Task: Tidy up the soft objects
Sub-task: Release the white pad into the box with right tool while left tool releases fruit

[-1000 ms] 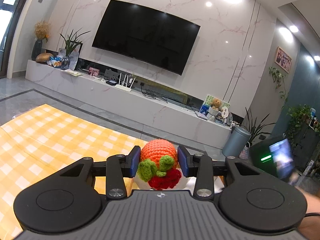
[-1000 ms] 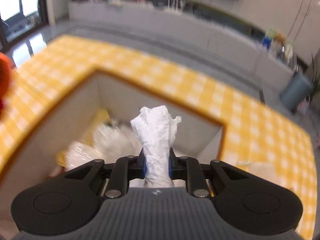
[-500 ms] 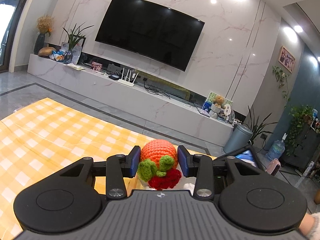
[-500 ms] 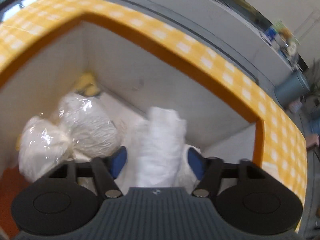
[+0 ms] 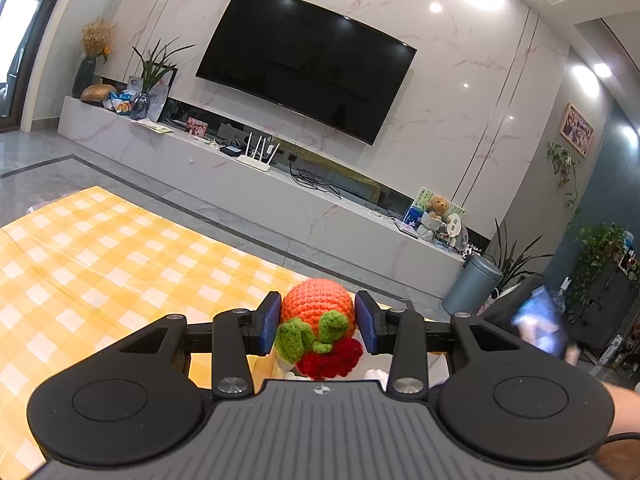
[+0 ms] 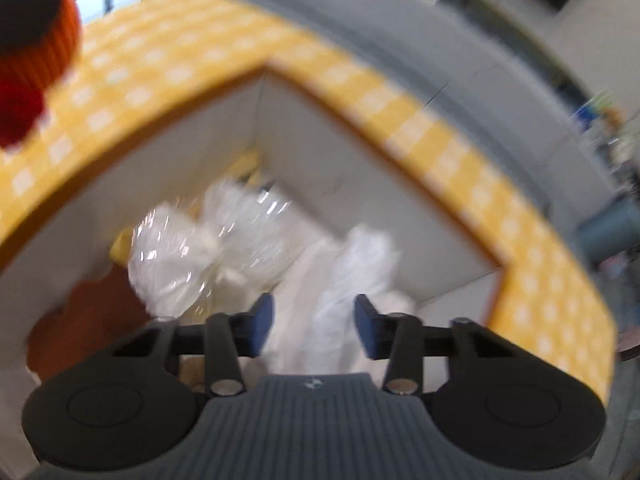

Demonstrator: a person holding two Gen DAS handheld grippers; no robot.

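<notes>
While the right gripper (image 6: 310, 326) hangs over the white box (image 6: 360, 152), its two blue pads are spread wide with nothing held between them. A white crumpled cloth (image 6: 352, 280) lies down in the box just past the pads, toward 12 o'clock. A shiny plastic bag of white stuff (image 6: 200, 256) sits at about 10 o'clock from it, and something orange (image 6: 92, 312) lies low at 9 o'clock. The picture is blurry, so small things are hard to tell.

The left gripper (image 5: 316, 324) pinches a knitted toy (image 5: 318, 314) with an orange top, green leaves and a red bottom. It is up in the air above the yellow checked cloth (image 5: 100, 248).

The step in hand looks like putting soft things into the box. The white cloth seems done. Next, the left gripper likely needs to bring the toy over the box, go down and let go. The right gripper should get out of its way first.
</notes>
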